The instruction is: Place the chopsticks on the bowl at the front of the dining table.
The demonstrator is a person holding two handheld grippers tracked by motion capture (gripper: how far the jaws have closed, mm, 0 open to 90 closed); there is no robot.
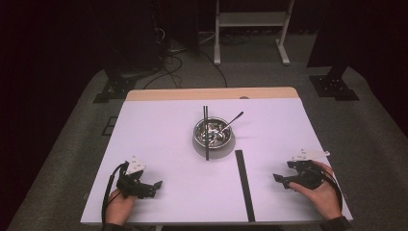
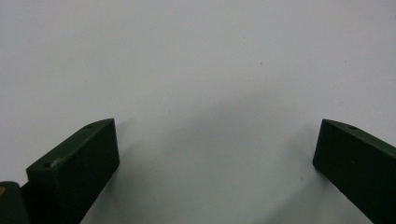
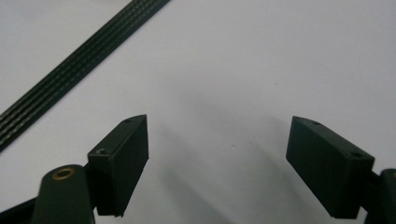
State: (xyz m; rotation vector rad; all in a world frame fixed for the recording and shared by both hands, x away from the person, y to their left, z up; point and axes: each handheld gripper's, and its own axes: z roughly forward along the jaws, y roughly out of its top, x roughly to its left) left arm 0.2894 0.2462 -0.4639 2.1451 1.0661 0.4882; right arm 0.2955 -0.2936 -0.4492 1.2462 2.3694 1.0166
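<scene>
Fingers (image 3: 119,163) of my R gripper (image 1: 280,180): spread wide, nothing between them, bare white surface (image 1: 159,144) below. Fingers (image 2: 77,168) of my L gripper (image 1: 156,186): also spread wide, nothing held, plain surface under them.

Positions, high view: L gripper at near-left of surface, tips pointing right toward centre. R gripper at near-right, tips pointing left toward centre. Both hands rest low at near edge.

Nearest item to R gripper: black strip (image 1: 244,185). Flat on surface, long axis running near-to-far, far end just short of the bowl, near end at the near edge, leaning slightly right toward the near end. Lies just left of R fingertips, not touching. In right gripper view the strip (image 3: 79,60) crosses the upper-left corner as a diagonal, ribbed lengthwise, clear of both fingers.

Centre of surface: metal bowl (image 1: 212,134), upright. Black chopsticks (image 1: 206,132) laid across the rim, long axis near-to-far, ends overhanging both sides. Spoon (image 1: 232,120) stands in the bowl, handle pointing up-right to far side. Bowl contents: cannot tell.
</scene>
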